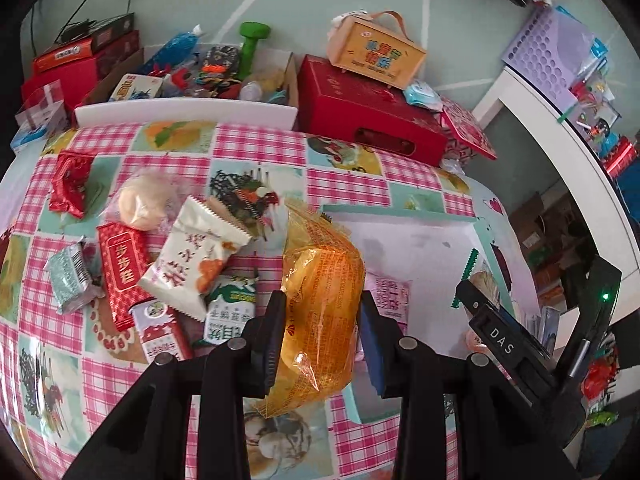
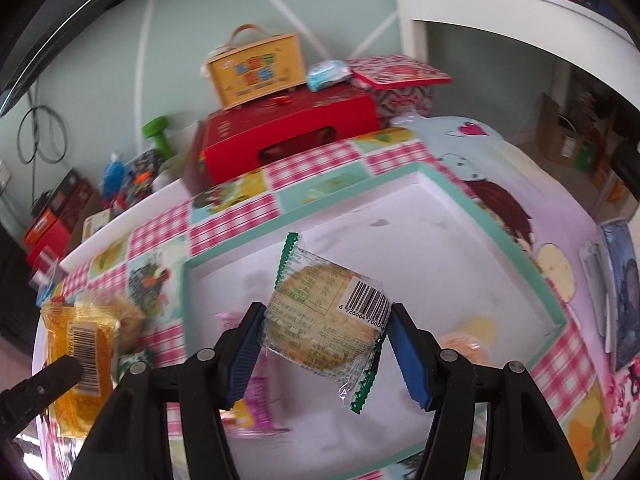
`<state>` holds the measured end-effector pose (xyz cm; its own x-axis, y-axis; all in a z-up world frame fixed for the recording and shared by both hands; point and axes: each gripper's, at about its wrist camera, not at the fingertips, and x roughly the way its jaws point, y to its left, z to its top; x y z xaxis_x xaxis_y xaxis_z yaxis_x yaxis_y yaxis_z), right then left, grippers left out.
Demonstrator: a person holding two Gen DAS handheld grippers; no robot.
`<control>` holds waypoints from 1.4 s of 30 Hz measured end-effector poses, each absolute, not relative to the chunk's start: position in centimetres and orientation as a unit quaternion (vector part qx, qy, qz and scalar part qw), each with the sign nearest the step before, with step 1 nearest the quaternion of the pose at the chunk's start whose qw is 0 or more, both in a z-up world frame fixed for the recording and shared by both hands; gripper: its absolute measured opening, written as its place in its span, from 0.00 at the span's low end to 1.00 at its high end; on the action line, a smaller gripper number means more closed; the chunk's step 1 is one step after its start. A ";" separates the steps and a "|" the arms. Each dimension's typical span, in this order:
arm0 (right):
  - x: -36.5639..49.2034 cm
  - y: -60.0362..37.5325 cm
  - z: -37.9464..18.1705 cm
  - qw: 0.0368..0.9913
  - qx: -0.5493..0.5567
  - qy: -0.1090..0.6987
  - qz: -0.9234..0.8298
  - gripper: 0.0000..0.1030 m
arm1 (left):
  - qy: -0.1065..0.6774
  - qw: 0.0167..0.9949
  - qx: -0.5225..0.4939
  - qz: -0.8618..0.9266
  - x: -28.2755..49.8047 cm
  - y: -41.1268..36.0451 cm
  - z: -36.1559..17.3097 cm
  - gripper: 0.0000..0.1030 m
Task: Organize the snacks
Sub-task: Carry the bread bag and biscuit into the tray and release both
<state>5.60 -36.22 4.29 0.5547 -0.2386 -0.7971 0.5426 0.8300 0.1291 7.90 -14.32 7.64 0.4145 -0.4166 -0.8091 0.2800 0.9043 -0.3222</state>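
Observation:
My left gripper (image 1: pixel 320 332) is shut on an orange-wrapped cake (image 1: pixel 320 300) and holds it above the table, just left of the shallow white tray with a teal rim (image 1: pixel 400 213). My right gripper (image 2: pixel 324 344) is shut on a clear-wrapped round cracker with green edges (image 2: pixel 324 320) and holds it over the tray (image 2: pixel 516 248). The orange cake also shows at the lower left of the right wrist view (image 2: pixel 80 364). A pink packet (image 2: pixel 260 400) and an orange jelly cup (image 2: pixel 464 346) lie in the tray. Loose snacks lie left of the tray: a white packet (image 1: pixel 192 260), a red packet (image 1: pixel 120 276).
A red wrapper (image 1: pixel 70 186), a round bun in clear wrap (image 1: pixel 140 204), a silver-green packet (image 1: pixel 70 280) and green-white packets (image 1: pixel 228 312) lie on the checked tablecloth (image 1: pixel 260 152). A red box (image 1: pixel 360 116) with an orange carry box (image 1: pixel 376 54) stands behind the table. A white desk (image 1: pixel 560 132) stands at right.

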 end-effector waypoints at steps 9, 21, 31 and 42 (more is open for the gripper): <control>3.8 -41.7 3.6 0.845 0.200 0.406 -0.286 0.63 | 0.495 0.828 -0.017 -0.264 8.8 -23.1 7.9 0.36; 2.7 -45.2 1.9 0.822 0.227 0.414 -0.318 0.63 | 0.509 0.809 -0.004 -0.294 10.5 -30.5 5.5 0.36; 3.5 -44.8 1.7 0.827 0.224 0.420 -0.300 0.71 | 0.509 0.813 0.005 -0.283 10.8 -31.3 4.9 0.53; 3.9 -44.1 1.5 0.832 0.214 0.422 -0.290 1.00 | 0.494 0.840 0.021 -0.224 11.5 -29.1 5.0 0.90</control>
<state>3.92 -44.11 1.51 0.4750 -0.3018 -0.8266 0.6628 0.7406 0.1105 11.45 -29.11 4.97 0.4113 -0.3562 -0.8390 0.3970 0.8986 -0.1869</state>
